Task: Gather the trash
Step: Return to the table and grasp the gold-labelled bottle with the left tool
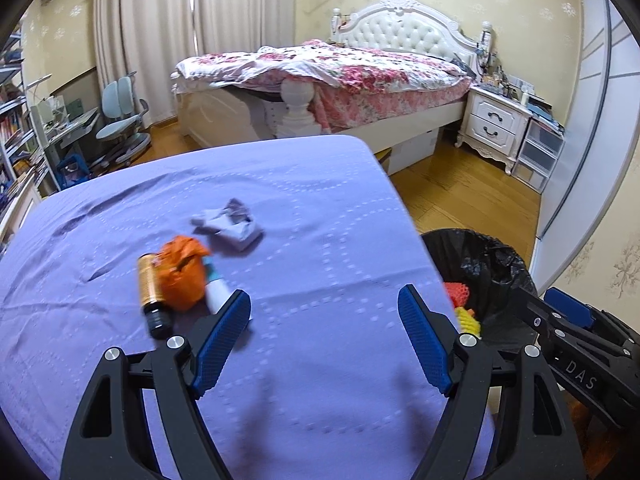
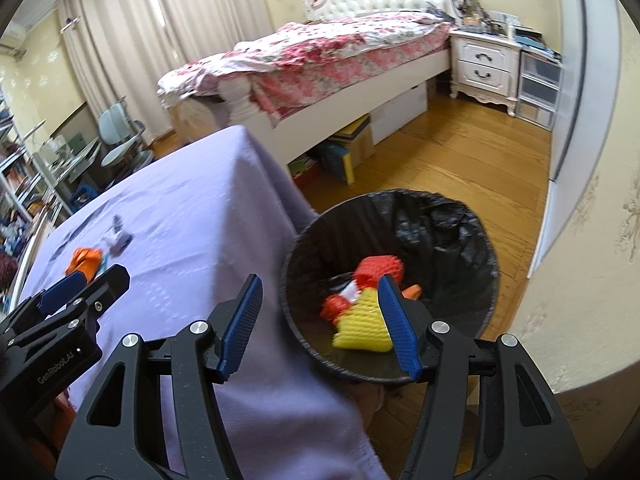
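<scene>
On the purple tablecloth (image 1: 304, 360) lie an amber bottle with a black cap (image 1: 151, 294), a crumpled orange wrapper (image 1: 185, 271), a white tube (image 1: 218, 294) and a crumpled grey paper (image 1: 230, 227). My left gripper (image 1: 324, 312) is open and empty, above the cloth just right of this pile. A black-lined trash bin (image 2: 452, 236) stands by the table's right edge, holding red foam netting (image 2: 380, 270) and yellow foam netting (image 2: 362, 326). My right gripper (image 2: 320, 296) is open and empty above the bin's near rim; it also shows in the left wrist view (image 1: 568, 312).
A bed with a floral cover (image 1: 340, 68) stands beyond the table. A white nightstand (image 1: 496, 124) and plastic drawers (image 1: 538, 152) stand on the right. A desk chair (image 1: 120, 120) and shelves (image 1: 16, 128) are on the left. Boxes (image 2: 348, 148) sit under the bed on the wooden floor.
</scene>
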Available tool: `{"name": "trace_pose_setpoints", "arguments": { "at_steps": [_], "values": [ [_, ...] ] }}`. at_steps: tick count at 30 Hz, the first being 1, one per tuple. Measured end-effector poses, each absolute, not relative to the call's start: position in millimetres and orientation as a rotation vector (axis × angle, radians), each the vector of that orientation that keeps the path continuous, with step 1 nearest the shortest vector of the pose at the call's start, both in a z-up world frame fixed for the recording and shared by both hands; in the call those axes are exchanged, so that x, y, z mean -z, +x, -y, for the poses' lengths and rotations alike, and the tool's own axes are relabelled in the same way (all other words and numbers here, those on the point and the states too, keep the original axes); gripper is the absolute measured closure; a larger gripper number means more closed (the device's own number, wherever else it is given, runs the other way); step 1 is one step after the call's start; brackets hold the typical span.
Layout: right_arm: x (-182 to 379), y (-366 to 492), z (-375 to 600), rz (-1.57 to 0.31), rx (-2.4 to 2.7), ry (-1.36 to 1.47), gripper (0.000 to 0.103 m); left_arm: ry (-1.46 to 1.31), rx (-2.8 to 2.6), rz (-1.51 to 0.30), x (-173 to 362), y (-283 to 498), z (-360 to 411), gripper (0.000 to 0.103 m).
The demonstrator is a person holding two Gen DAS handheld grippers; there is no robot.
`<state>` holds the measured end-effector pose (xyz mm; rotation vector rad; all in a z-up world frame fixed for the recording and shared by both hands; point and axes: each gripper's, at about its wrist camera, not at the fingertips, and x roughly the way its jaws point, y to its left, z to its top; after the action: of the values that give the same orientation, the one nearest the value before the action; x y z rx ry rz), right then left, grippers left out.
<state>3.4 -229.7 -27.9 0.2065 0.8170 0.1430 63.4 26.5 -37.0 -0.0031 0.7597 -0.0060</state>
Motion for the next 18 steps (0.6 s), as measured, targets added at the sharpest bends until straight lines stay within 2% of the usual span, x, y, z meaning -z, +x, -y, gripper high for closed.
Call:
{"name": "trace_pose_setpoints", "arguments": {
  "at_steps": [18],
  "values": [
    [22.5,-14.3,115.5,-0.846,-0.343,0.049,0.044,-0.134,-0.187,-0.835,57.4,45.8,-138.5,0.027]
  ]
}}
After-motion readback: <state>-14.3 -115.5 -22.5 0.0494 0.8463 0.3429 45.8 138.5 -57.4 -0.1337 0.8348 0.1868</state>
